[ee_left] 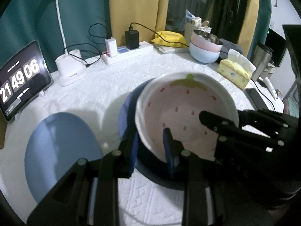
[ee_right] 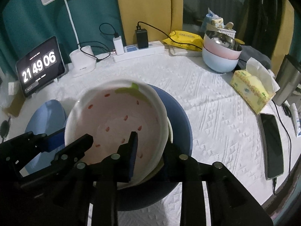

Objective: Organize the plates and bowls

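Near the middle of the white tablecloth (ee_right: 216, 101), a strawberry-pattern bowl (ee_left: 188, 111), pink inside with red seed marks and a green leaf tab at its far rim, is sitting tilted inside a dark blue bowl (ee_right: 180, 120). Left gripper (ee_left: 151, 148) is straddling the strawberry bowl's near-left rim, one blue pad outside the wall and one inside; jaws are standing narrow around it, but whether the pads are pressing cannot be told. Right gripper (ee_right: 148, 154) is straddling the near-right rim the same way, jaws narrow, contact likewise unclear. Just left of the nested pair a light blue plate (ee_left: 62, 154) is lying flat on the cloth. Farther back at right, a pink bowl is resting in a pale blue bowl (ee_right: 220, 64), with a metal bowl on top. Yellow tissue box (ee_right: 252, 92) is standing beside that stack. Along the back edge a power strip (ee_right: 139, 53), a white desk lamp (ee_right: 82, 60) and a tablet (ee_right: 40, 66) reading 21 49 06 are lined up.
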### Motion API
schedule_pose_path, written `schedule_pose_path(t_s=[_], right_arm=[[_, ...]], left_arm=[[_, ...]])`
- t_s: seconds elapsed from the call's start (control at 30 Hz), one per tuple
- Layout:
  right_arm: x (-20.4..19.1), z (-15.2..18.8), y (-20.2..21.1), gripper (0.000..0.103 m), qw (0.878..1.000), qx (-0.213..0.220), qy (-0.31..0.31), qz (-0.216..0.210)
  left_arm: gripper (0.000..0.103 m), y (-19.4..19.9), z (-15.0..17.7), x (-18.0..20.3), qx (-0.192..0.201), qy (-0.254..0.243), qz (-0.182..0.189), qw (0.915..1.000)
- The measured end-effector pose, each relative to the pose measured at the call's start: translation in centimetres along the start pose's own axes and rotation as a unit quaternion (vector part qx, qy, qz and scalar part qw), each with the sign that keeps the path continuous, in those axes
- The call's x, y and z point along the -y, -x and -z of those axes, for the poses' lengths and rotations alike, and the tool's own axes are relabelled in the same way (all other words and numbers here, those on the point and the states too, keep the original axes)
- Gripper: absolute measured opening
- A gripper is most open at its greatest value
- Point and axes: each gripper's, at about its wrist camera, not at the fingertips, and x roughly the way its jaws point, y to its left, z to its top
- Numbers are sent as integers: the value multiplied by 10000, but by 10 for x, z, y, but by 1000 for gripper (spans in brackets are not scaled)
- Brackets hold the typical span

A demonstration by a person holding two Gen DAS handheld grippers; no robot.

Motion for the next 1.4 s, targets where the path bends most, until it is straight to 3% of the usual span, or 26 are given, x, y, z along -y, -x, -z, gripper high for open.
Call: schedule_pose_path(t_s=[0.4, 0.53, 1.13, 1.4], right_arm=[[-7, 1, 5, 35, 9997, 36, 202, 146], [-7, -1, 12, 49, 9991, 164, 251, 297], [23, -4, 26, 50, 9996, 299, -1, 23], [44, 0, 26, 50, 9989, 348, -192, 253]], left_arm=[[28, 5, 1, -6, 84, 45, 81, 9999], [28, 7, -1, -9, 133, 68, 86, 9999], [28, 27, 2, -46, 315, 433, 28, 9986], [29, 27, 4, -52, 357, 478, 63, 9982]])
